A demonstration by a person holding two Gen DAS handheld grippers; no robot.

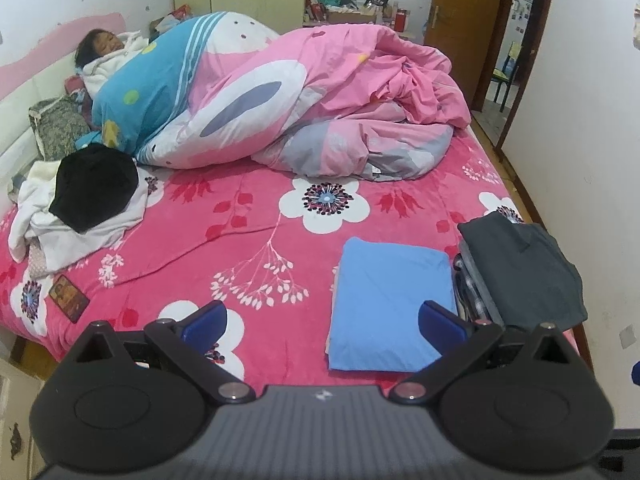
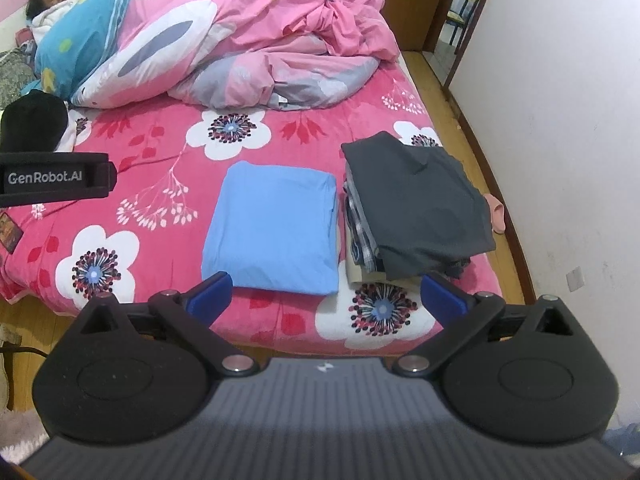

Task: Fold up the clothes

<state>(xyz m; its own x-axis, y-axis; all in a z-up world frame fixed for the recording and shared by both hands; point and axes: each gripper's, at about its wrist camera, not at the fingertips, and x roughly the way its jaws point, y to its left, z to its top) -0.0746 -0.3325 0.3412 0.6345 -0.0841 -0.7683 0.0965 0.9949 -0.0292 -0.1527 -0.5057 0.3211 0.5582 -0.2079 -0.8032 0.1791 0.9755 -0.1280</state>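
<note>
- The left gripper (image 1: 322, 322) hangs above the near edge of the bed (image 1: 256, 216), its blue pads (image 1: 204, 320) spread wide with nothing between them.
- The right gripper (image 2: 326, 298) hangs just off the same edge, jaws also wide apart and empty; the left tool's black body shows at this view's left margin.
- The folded blue garment (image 2: 276, 228) lies flat and squared near the bed's near edge, apparently a finished fold set beside the stack to keep done work together.
- Just to the right of the blue garment stands a stack of folded clothes (image 2: 416, 204), a dark grey piece on top and striped layers showing at its side; it sits close to the bed's right edge, with a small pink item (image 2: 496, 210) off that edge.
- The unfolded pile, a black garment (image 1: 94, 186) on white clothes (image 1: 80, 236), lies far left of the blue garment, well apart from it; this is likely the next source.
- Between pile and blue garment the pink floral blanket is bare, giving open room to spread a piece.
- A bunched duvet (image 1: 304, 92) covering a lying person fills the far half, so work is best kept to the near half.
</note>
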